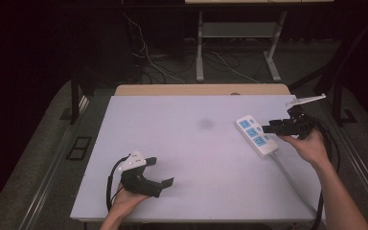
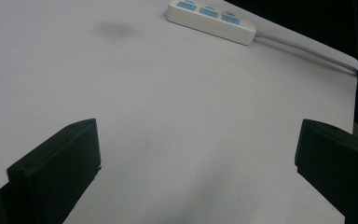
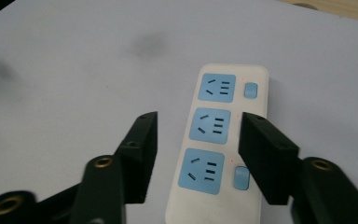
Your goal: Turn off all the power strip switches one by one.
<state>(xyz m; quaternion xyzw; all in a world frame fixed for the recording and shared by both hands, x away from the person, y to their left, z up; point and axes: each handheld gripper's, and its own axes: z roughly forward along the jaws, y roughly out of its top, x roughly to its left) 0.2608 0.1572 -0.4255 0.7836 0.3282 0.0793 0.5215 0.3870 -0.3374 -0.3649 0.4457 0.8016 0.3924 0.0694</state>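
Note:
A white power strip [image 1: 256, 136] with three blue sockets lies at the right of the white table [image 1: 182, 143], its grey cable [image 1: 292, 179] running toward the front right corner. My right gripper [image 1: 268, 128] hovers over the strip, open. In the right gripper view its jaws [image 3: 198, 122] stand apart on either side of the middle socket of the strip [image 3: 220, 88], holding nothing. My left gripper [image 1: 162, 171] rests low near the front left, open and empty. In the left gripper view its jaws [image 2: 196, 140] spread wide over bare table, with the strip [image 2: 209, 18] far off.
A faint dark smudge [image 1: 205, 123] marks the table's middle back. A wooden edge [image 1: 201, 89] borders the far side. Behind it, desk legs [image 1: 200, 52] and loose wires lie on the dark floor. The table's front edge is just under the left hand.

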